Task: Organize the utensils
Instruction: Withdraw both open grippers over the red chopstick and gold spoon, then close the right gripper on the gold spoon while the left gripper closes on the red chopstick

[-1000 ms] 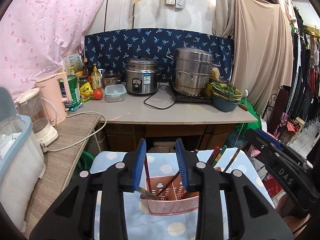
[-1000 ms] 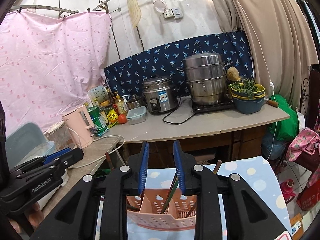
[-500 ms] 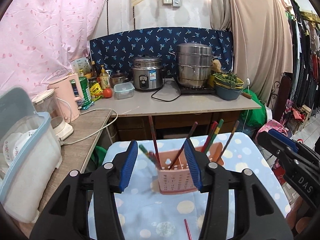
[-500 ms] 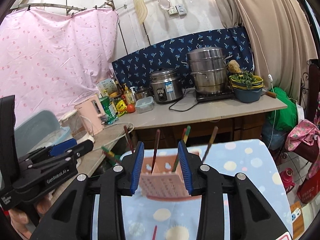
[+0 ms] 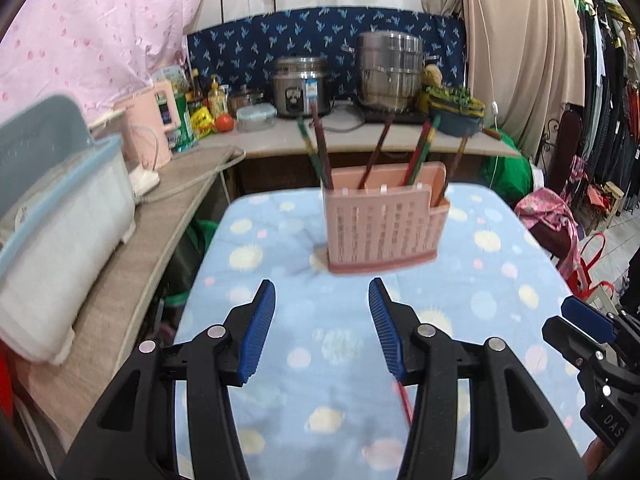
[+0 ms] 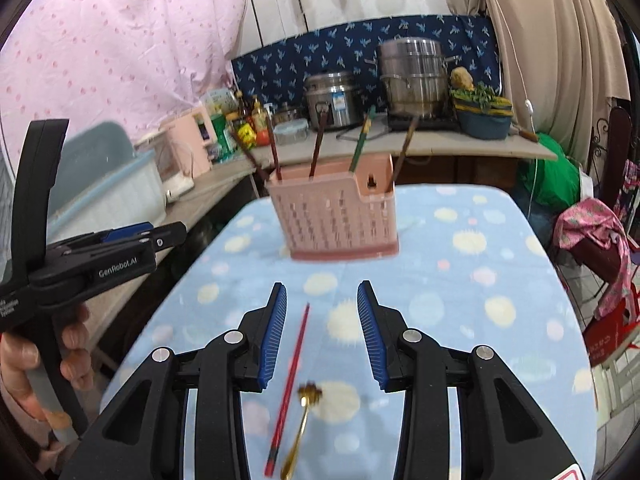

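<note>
Grippers both stand spread and empty: our right gripper (image 6: 322,332) hovers over a red chopstick (image 6: 289,376) and a gold fork (image 6: 301,428) lying loose on the tabletop (image 6: 460,288), our left gripper (image 5: 322,330) beside it. We judge the thin chopstick could roll or slip from a shallow pinch. Beyond, the pink utensil basket (image 6: 334,216) holds several chopsticks (image 6: 317,150) leaning upright.
</note>
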`<state>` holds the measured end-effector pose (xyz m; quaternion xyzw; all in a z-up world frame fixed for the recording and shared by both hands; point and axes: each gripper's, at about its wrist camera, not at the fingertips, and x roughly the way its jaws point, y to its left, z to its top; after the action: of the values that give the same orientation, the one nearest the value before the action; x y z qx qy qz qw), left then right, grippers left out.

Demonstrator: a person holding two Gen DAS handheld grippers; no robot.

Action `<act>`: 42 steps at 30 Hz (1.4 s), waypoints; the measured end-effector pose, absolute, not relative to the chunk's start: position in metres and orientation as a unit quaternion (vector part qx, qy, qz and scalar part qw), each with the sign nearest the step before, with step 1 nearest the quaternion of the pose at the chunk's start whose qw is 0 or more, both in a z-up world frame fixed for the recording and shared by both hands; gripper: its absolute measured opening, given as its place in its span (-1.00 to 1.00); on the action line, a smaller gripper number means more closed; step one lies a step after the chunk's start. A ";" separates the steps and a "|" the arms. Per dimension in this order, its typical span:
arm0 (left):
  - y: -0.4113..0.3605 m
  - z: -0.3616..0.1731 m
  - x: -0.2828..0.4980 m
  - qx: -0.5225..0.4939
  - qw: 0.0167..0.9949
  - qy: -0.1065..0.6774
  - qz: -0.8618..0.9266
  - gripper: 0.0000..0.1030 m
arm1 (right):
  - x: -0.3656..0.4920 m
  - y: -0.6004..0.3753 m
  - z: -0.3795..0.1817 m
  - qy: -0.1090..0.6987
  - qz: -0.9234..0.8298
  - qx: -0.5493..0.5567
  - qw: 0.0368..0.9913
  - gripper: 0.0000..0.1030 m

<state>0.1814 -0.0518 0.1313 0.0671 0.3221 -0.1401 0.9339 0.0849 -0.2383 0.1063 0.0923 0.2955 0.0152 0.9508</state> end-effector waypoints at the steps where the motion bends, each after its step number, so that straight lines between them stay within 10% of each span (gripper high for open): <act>1: -0.049 0.122 0.175 0.069 0.932 0.327 -0.138 -0.10 | 0.078 -0.235 0.098 0.302 0.012 0.089 0.949 -0.30; 21: -0.024 0.020 0.106 0.056 0.906 0.403 -0.114 -0.10 | 0.032 -0.192 -0.014 0.390 0.003 0.101 0.915 -0.34; 42: -0.026 -0.006 0.102 0.037 0.892 0.435 -0.120 -0.10 | 0.030 -0.178 -0.034 0.389 -0.014 0.070 0.918 -0.82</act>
<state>0.1017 -0.0259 -0.0060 0.0370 0.4347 -0.1201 0.8918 0.0296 -0.1782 -0.0343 0.0700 0.3892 -0.0138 0.9184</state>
